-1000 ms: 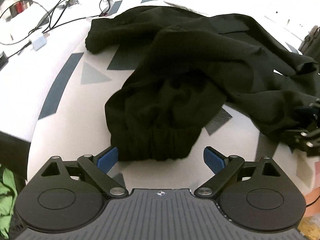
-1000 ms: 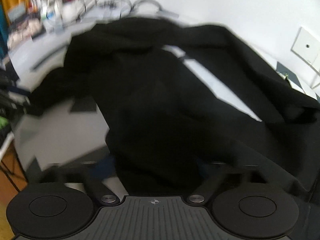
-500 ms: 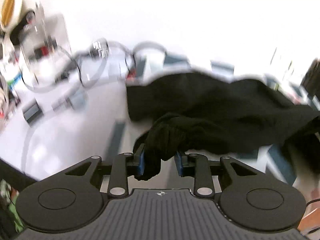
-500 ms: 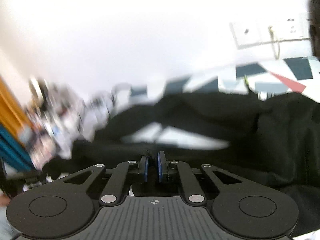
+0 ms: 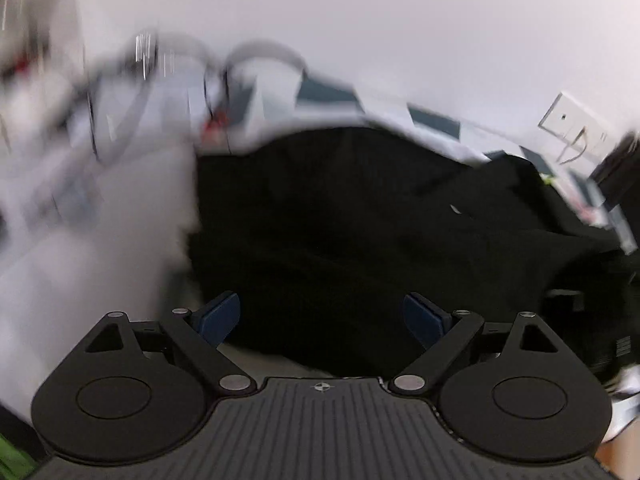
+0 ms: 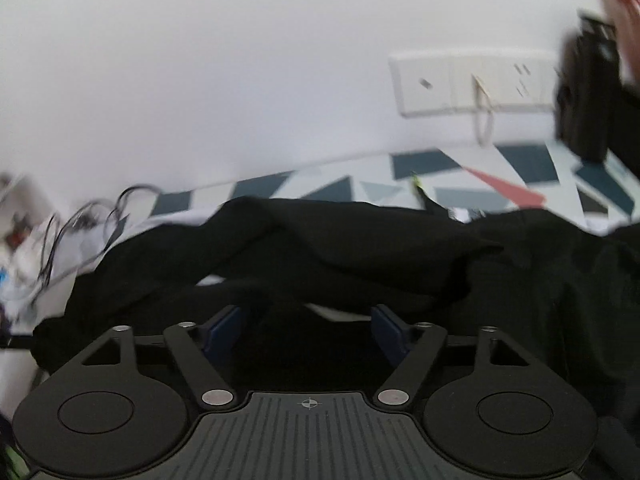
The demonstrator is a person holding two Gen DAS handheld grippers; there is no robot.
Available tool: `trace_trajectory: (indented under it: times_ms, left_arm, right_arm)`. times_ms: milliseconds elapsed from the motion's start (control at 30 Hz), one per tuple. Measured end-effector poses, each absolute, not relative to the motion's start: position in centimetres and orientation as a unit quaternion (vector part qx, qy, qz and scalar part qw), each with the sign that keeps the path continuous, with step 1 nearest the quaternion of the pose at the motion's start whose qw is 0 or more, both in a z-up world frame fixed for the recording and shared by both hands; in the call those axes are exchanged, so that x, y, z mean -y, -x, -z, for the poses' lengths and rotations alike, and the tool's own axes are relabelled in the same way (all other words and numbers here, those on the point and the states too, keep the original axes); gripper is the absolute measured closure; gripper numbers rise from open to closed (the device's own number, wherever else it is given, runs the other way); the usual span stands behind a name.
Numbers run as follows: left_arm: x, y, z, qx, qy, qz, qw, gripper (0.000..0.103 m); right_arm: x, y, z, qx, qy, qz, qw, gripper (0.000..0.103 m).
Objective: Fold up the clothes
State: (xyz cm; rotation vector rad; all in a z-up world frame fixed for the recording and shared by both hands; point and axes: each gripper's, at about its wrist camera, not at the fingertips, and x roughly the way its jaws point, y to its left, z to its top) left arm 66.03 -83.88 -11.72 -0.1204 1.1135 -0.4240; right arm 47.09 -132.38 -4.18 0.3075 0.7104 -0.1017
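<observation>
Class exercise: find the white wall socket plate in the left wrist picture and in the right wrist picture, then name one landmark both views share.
Left wrist view: the socket plate sits small at the far right, on the wall above the black garment.
Right wrist view: the socket plate is large, upper right, above the patterned tabletop.
Shared landmark: the black garment, with a cable hanging from the plate in both.

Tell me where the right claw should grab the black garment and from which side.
Grip the raised fold of the black garment, probably from the near side, jaws straddling its edge. It humps clear of the patterned table, so the open right claw can likely pinch it.
</observation>
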Motion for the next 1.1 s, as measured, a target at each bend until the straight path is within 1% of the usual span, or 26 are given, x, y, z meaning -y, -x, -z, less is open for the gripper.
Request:
trace_trajectory:
  times_ms: [33, 67, 100, 133, 200, 267, 300, 333, 367, 400, 467, 500, 633, 767, 833, 867, 900, 933, 967, 1000, 1033, 1067, 1100]
  left_arm:
    - [83.5, -66.1, 13.0, -0.544, 0.086, 0.198, 0.811, 0.012]
    - [83.3, -66.1, 14.2, -0.559, 0.1, 0.188, 0.801, 0.012]
    - [83.2, -66.2, 15.2, -0.572, 0.109, 0.176, 0.794, 0.012]
    - [83.2, -66.3, 16.2, -0.585, 0.117, 0.163, 0.786, 0.012]
    - [83.2, -66.6, 17.4, -0.591, 0.139, 0.154, 0.78, 0.012]
    - [83.2, -66.9, 18.3, -0.589, 0.163, 0.148, 0.778, 0.014]
    - [83.1, -67.1, 18.6, -0.584, 0.176, 0.147, 0.779, 0.02]
    - [83.1, -67.3, 18.8, -0.579, 0.19, 0.146, 0.78, 0.054]
    - [83.0, -67.4, 18.8, -0.577, 0.195, 0.149, 0.779, 0.092]
    - [83.0, -67.3, 18.6, -0.578, 0.197, 0.154, 0.777, 0.095]
    - [82.9, -66.8, 17.8, -0.572, 0.192, 0.161, 0.781, 0.096]
    - [82.4, -66.4, 17.1, -0.565, 0.184, 0.16, 0.789, 0.096]
    - [79.0, -64.7, 14.5, -0.549, 0.172, 0.137, 0.806, 0.096]
    - [76.0, -62.3, 14.3, -0.557, 0.157, 0.08, 0.811, 0.095]
    - [75.5, -61.1, 14.7, -0.564, 0.138, 0.049, 0.813, 0.094]
    - [75.7, -60.8, 14.8, -0.568, 0.13, 0.038, 0.812, 0.089]
    - [76.0, -60.5, 14.8, -0.571, 0.123, 0.028, 0.811, 0.084]
    - [76.4, -60.3, 14.7, -0.575, 0.116, 0.019, 0.81, 0.073]
    - [76.7, -60.0, 14.7, -0.578, 0.108, 0.009, 0.809, 0.066]
    - [77.4, -59.6, 14.0, -0.571, 0.098, 0.008, 0.815, 0.046]
    - [78.3, -59.3, 13.1, -0.56, 0.086, 0.012, 0.824, 0.03]
    - [79.2, -58.9, 12.1, -0.549, 0.074, 0.016, 0.833, 0.027]
    - [80.1, -58.6, 11.2, -0.537, 0.061, 0.02, 0.841, 0.027]
  right_arm:
    - [131.5, -46.9, 4.3, -0.347, -0.13, 0.04, 0.928, 0.018]
    - [130.6, -46.9, 4.5, -0.349, -0.109, 0.032, 0.93, 0.013]
    - [129.9, -46.9, 4.7, -0.355, -0.089, 0.03, 0.93, 0.006]
    - [129.2, -47.0, 4.8, -0.362, -0.069, 0.032, 0.929, 0.004]
    - [128.6, -47.4, 5.5, -0.378, -0.051, 0.046, 0.923, 0.004]
    - [128.9, -48.1, 6.7, -0.386, -0.061, 0.056, 0.919, 0.01]
    - [129.2, -48.4, 7.2, -0.39, -0.069, 0.058, 0.916, 0.024]
    - [129.6, -48.6, 7.6, -0.394, -0.081, 0.056, 0.914, 0.05]
    - [130.3, -48.8, 8.0, -0.4, -0.104, 0.052, 0.909, 0.063]
    - [131.2, -48.9, 8.3, -0.406, -0.135, 0.048, 0.903, 0.081]
    - [132.9, -48.4, 8.4, -0.409, -0.195, 0.042, 0.891, 0.09]
    - [133.4, -48.0, 8.4, -0.409, -0.214, 0.035, 0.886, 0.092]
    - [134.0, -45.3, 7.7, -0.435, -0.226, -0.028, 0.871, 0.093]
    - [131.8, -42.6, 8.4, -0.477, -0.235, -0.091, 0.842, 0.092]
    - [130.0, -41.7, 9.5, -0.499, -0.226, -0.105, 0.83, 0.09]
    - [129.4, -41.4, 10.0, -0.507, -0.226, -0.104, 0.826, 0.089]
    - [129.2, -41.2, 10.4, -0.51, -0.231, -0.098, 0.823, 0.083]
    - [129.3, -41.2, 10.6, -0.511, -0.242, -0.092, 0.82, 0.08]
    - [129.7, -41.0, 10.3, -0.507, -0.255, -0.088, 0.819, 0.074]
    - [130.2, -40.9, 9.9, -0.501, -0.266, -0.085, 0.819, 0.064]
    - [130.8, -40.6, 9.2, -0.488, -0.273, -0.083, 0.825, 0.052]
    - [131.4, -40.2, 8.1, -0.471, -0.277, -0.083, 0.833, 0.047]
    - [132.1, -39.9, 7.1, -0.453, -0.281, -0.082, 0.842, 0.042]
